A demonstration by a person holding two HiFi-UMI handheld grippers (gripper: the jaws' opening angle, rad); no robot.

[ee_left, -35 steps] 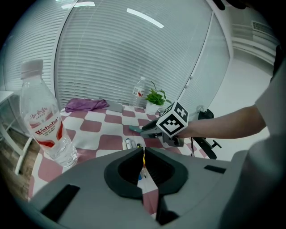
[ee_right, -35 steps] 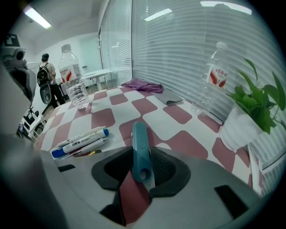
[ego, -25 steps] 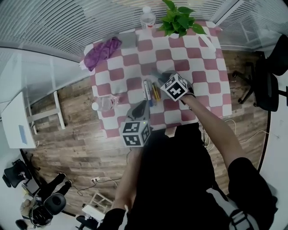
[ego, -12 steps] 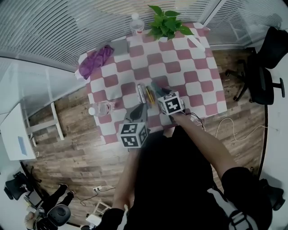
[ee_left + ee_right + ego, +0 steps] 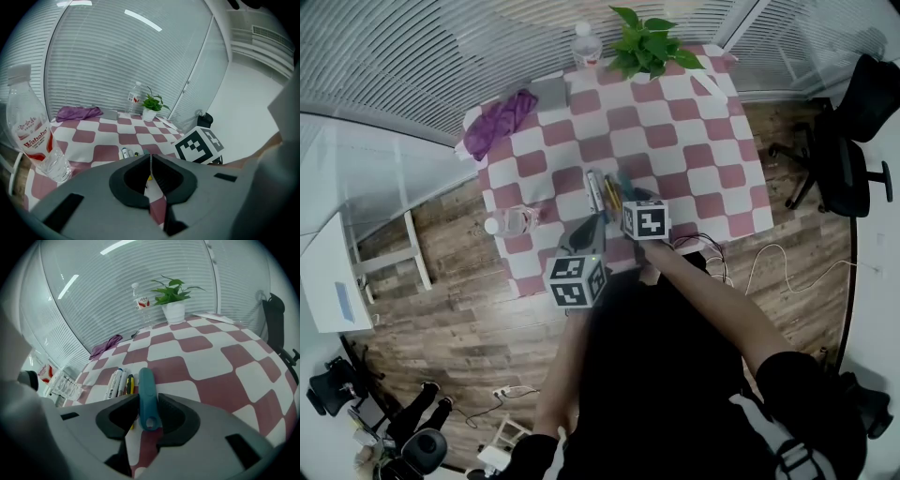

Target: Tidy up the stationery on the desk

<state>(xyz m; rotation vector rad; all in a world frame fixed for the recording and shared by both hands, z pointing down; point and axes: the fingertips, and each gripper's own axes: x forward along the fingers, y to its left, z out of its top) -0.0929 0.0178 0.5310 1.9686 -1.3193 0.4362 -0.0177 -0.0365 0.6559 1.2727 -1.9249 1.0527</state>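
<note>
A teal flat tool (image 5: pixel 145 380) with a hole at its near end sits between my right gripper's (image 5: pixel 147 400) jaws, which press on both its sides. It lies along a yellow-and-black pen (image 5: pixel 130 384) and two white markers (image 5: pixel 115 382) on the checked tablecloth (image 5: pixel 206 366). In the head view these pens (image 5: pixel 600 192) lie near the table's front, just left of the right gripper's marker cube (image 5: pixel 645 220). My left gripper (image 5: pixel 150 161) is shut on nothing and hovers over the front edge, short of the pens (image 5: pixel 127 152).
A plastic water bottle (image 5: pixel 514 222) lies at the table's left edge. At the far edge stand an upright bottle (image 5: pixel 584 42) and a potted plant (image 5: pixel 649 42); a purple cloth (image 5: pixel 499 117) lies at the far left corner. An office chair (image 5: pixel 853 122) stands to the right.
My right gripper has rolled and drawn back toward the table's front edge, ending right beside the pens. The left gripper has stayed where it was.
</note>
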